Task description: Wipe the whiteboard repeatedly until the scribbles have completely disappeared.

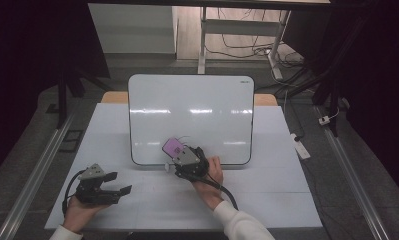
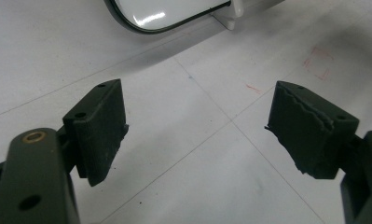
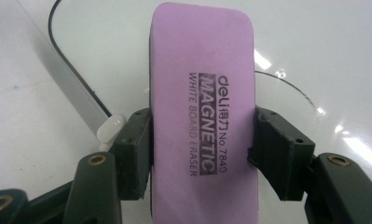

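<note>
Pink eraser [image 3: 202, 116] sits clamped betw. the right gripper [image 1: 179, 156] jaws, over the bottom edge of the whiteboard [image 1: 189, 105], which leans upright on the table [image 1: 267, 195]. Left gripper [image 1: 118, 183], jaws apart w/ nothing betw. them, hangs over the table's near left.

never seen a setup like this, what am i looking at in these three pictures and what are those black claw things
A person sits at a white table holding a hand-operated two-jaw gripper in each hand; no robot arm is involved. The high view looks down from above. The other two pictures come from cameras riding on each gripper, looking along its black jaws. A whiteboard lies on the table. The right gripper is shut on a purple magnetic whiteboard eraser, holding it over the board's lower edge. The left gripper rests open above the bare table with nothing between its jaws.
</note>
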A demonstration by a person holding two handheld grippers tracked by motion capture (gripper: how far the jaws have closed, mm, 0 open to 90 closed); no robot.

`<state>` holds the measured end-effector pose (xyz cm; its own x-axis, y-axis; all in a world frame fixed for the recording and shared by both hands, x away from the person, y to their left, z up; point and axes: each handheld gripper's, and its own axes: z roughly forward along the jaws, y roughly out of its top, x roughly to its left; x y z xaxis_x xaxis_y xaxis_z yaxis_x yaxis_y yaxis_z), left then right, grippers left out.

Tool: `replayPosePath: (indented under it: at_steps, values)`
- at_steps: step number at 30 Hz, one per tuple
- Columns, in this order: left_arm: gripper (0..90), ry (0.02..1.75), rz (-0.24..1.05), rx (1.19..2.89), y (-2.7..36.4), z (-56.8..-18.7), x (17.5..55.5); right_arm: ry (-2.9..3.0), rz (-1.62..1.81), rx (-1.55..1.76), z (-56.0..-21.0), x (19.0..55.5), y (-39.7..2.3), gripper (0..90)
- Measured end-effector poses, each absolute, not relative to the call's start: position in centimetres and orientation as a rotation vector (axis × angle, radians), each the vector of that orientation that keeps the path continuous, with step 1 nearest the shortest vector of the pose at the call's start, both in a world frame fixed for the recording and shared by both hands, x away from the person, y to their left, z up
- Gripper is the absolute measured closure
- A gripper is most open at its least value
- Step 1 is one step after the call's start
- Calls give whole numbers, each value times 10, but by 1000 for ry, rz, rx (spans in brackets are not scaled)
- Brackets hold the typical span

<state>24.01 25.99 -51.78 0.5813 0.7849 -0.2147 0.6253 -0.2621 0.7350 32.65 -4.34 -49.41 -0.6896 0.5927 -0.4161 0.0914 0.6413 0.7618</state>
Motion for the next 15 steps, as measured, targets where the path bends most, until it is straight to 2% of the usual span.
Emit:
replayPosePath:
  at_steps: [10,15]
  values:
    - [200,1124,245,1986,260,-518,240,2029,1006,723,-466,351,-90,405]
    - [200,1122,245,1991,259,-518,240,2040,1007,701,-469,348,-82,405]
